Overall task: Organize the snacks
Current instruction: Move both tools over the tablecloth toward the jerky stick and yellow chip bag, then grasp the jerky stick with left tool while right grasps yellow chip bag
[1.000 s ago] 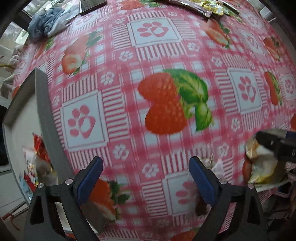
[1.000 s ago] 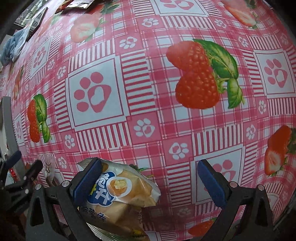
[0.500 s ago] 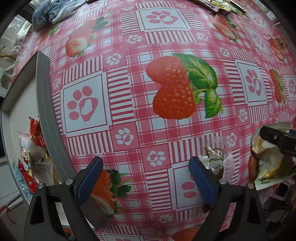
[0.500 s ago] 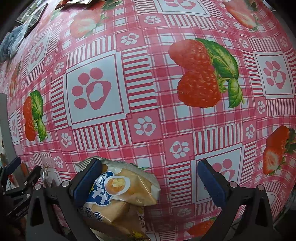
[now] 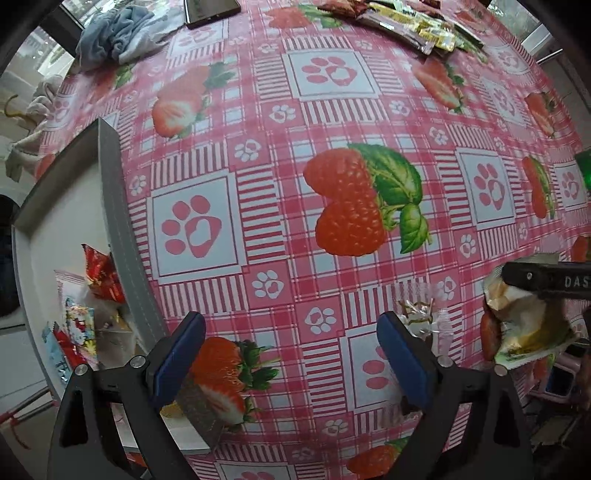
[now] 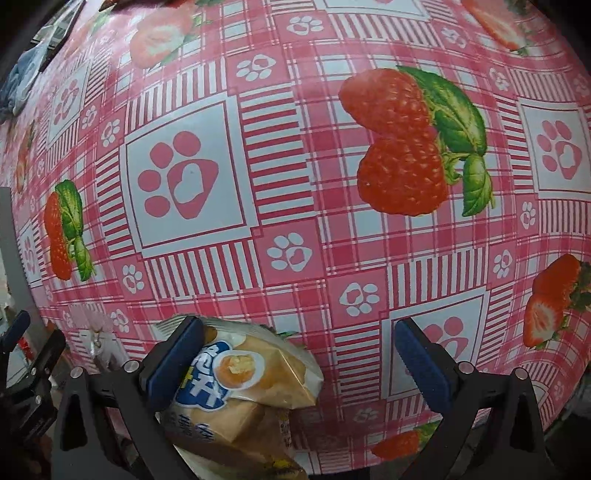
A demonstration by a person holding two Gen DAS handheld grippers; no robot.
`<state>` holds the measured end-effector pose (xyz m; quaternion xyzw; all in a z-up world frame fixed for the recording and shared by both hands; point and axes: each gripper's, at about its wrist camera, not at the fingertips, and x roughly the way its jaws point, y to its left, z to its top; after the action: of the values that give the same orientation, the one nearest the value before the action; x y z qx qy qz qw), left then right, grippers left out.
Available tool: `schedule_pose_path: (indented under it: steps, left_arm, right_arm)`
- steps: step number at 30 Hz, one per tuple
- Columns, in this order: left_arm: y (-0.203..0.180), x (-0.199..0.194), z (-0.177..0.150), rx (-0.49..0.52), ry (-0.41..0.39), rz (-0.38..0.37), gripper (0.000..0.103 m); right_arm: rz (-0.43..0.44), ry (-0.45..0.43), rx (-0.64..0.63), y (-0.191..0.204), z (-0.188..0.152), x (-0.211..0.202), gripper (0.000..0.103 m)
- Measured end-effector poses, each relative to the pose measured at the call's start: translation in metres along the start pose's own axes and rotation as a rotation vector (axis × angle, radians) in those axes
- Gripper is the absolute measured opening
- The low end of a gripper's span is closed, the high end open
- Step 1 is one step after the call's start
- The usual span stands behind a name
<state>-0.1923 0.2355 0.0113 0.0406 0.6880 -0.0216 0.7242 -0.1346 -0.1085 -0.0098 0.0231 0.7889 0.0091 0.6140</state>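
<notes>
My left gripper (image 5: 291,356) hovers open over the strawberry tablecloth with nothing between its blue pads. A small clear-wrapped snack (image 5: 421,317) lies just beyond its right finger. A grey tray (image 5: 122,229) at the left holds several snack packets (image 5: 98,280). My right gripper (image 6: 297,360) is open too. A yellow bread packet (image 6: 255,376) with a blue logo lies between its jaws, against the left pad (image 6: 173,360). The left wrist view shows that packet (image 5: 524,328) under a finger of the right gripper (image 5: 535,275).
At the table's far side lie several more snack packets (image 5: 417,22), a dark phone (image 5: 210,11) and a blue cloth (image 5: 114,37). The table edge runs close behind both grippers. In the right wrist view my left gripper (image 6: 35,338) shows at the left edge.
The left gripper has drawn back, so the clear-wrapped snack and more of the tray came into view. The right gripper has barely moved, and the bread packet still rests by its left pad.
</notes>
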Motion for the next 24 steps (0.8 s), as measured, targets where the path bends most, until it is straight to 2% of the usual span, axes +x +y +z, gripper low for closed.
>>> schedule_pose_path:
  steps: [7, 11, 19, 24]
  left_arm:
    - [0.007, -0.033, -0.002, 0.012, 0.001, -0.095, 0.096]
    - [-0.008, -0.039, -0.006, 0.07, 0.015, -0.147, 0.096]
    - [-0.038, -0.027, -0.007, 0.134, 0.062, -0.116, 0.096]
    - [-0.048, -0.006, -0.005, 0.113, 0.089, -0.062, 0.096]
  right_arm:
    - [0.037, -0.071, -0.016, -0.008, 0.003, -0.043, 0.103]
    - [0.074, -0.061, 0.001, -0.014, -0.013, -0.052, 0.103]
    - [0.258, 0.079, 0.247, -0.03, -0.045, -0.018, 0.103]
    - [0.233, 0.096, 0.287, -0.025, -0.042, -0.001, 0.103]
